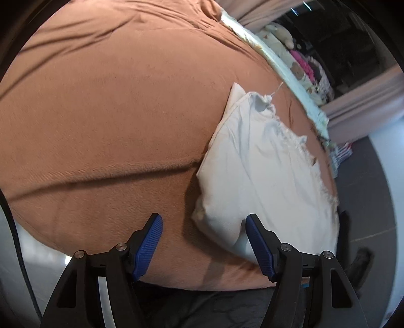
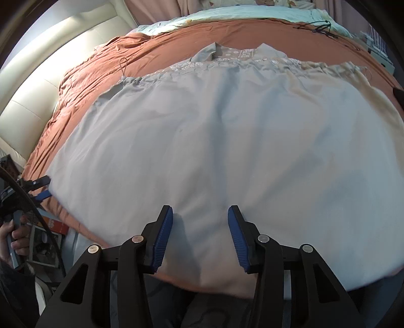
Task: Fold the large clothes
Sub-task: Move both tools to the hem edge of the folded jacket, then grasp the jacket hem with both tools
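A large white garment (image 2: 214, 138) with a gathered, embroidered top edge lies spread flat on a rust-brown bedspread (image 2: 83, 83). My right gripper (image 2: 200, 217) hovers over its near hem, jaws apart, with the cloth lying loose beneath them. In the left wrist view the same garment (image 1: 265, 164) runs away to the right. My left gripper (image 1: 203, 224) is open at its near corner: one pad is over the white cloth and the other over the bedspread (image 1: 113, 113). The left gripper (image 2: 41, 188) also shows at the garment's left edge in the right wrist view, held by a hand (image 2: 15, 234).
A cream padded headboard (image 2: 50, 63) borders the bed on the left. A pale green patterned quilt (image 2: 240, 15) and a black cord (image 2: 320, 27) lie at the far side. Boxes and papers (image 2: 50, 224) sit on the floor. Shelves with clothes (image 1: 303, 60) stand beyond the grey floor (image 1: 366, 201).
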`<state>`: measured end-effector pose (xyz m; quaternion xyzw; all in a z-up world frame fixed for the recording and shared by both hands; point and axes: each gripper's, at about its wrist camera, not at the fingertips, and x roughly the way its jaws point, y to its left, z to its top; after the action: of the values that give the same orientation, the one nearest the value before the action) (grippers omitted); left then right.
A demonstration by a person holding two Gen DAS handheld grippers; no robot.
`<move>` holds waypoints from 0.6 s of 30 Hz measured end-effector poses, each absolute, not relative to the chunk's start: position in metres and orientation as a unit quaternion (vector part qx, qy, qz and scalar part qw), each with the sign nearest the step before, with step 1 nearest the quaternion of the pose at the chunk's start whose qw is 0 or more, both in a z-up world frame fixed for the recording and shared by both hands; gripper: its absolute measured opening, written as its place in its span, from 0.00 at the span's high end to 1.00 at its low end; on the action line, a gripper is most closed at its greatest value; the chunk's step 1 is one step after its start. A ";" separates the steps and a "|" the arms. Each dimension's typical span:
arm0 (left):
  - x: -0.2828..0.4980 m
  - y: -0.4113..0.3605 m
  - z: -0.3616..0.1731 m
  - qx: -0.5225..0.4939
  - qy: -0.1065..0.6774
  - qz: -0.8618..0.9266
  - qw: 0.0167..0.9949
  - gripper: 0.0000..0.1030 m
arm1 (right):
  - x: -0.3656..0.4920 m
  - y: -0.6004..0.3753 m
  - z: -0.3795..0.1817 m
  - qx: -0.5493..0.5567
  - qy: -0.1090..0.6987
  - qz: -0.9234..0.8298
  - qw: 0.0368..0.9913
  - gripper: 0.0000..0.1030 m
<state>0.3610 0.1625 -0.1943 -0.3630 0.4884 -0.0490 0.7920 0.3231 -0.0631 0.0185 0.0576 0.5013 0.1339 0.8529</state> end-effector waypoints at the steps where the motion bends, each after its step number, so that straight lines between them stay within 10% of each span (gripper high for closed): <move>1: 0.362 0.163 -0.195 -0.374 0.487 -0.055 0.787 0.33 | 0.320 -0.064 0.018 0.061 0.501 0.134 0.853 0.62; 18: 0.357 0.169 -0.214 -0.492 0.475 -0.029 0.729 0.66 | 0.357 -0.060 0.020 0.058 0.525 0.131 0.839 0.76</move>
<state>0.3566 0.1695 -0.2136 -0.4924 0.4745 -0.0294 0.7290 0.3568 -0.0598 0.0197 0.0578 0.5251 0.1310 0.8389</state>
